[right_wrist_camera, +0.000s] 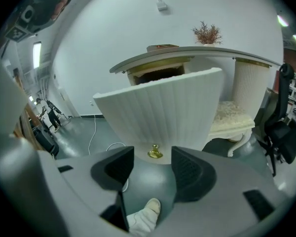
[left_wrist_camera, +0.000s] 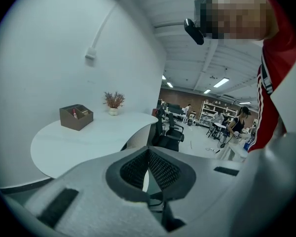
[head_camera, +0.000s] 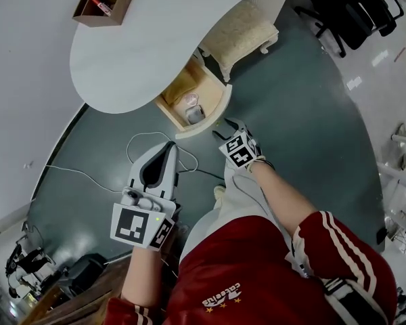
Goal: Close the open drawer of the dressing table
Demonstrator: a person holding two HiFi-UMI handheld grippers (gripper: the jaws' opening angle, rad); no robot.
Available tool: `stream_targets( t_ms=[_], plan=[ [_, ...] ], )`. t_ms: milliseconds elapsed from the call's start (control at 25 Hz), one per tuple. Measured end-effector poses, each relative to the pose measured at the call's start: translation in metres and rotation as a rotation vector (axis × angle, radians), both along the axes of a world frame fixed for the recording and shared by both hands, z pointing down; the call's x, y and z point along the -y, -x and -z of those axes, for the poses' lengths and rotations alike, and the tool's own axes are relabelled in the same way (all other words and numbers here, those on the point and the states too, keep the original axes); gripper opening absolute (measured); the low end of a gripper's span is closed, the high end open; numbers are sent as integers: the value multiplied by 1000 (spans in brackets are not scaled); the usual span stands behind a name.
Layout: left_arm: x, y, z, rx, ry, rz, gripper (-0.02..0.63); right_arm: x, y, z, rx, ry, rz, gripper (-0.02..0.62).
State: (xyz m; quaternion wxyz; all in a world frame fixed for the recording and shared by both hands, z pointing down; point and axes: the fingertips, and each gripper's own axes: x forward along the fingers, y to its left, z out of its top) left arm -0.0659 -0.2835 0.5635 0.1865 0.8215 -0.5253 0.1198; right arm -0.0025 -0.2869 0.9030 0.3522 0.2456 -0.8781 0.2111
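Right gripper view: drawer knob (right_wrist_camera: 155,152) (gold) ahead of tool (right_wrist_camera: 152,165).

The dressing table (head_camera: 142,46) has a white, kidney-shaped top with a smooth curved edge, and a white fluted pedestal (right_wrist_camera: 249,80) beneath its right end in the right gripper view. Its drawer (head_camera: 210,117) is open, pulled well out from under the tabletop's front edge where that edge curves inward. From above, its pale wooden inside is exposed. The front panel (right_wrist_camera: 163,110) is white, vertically fluted and gently bowed outward, and it carries a small gold knob (right_wrist_camera: 155,152) at the middle of its lower edge. A dark gap shows behind the panel, below the tabletop.
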Motion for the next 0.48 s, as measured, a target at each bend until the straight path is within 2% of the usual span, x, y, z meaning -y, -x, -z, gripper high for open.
stream_targets(
  t_ms=[440, 480],
  plan=[
    [22, 0, -12, -16, 15, 19, 0, -1, 2, -25, -27, 20, 24, 218],
    [23, 1, -13, -17, 16, 22, -1, -1, 1, -27, -30, 27, 27, 195]
  ],
)
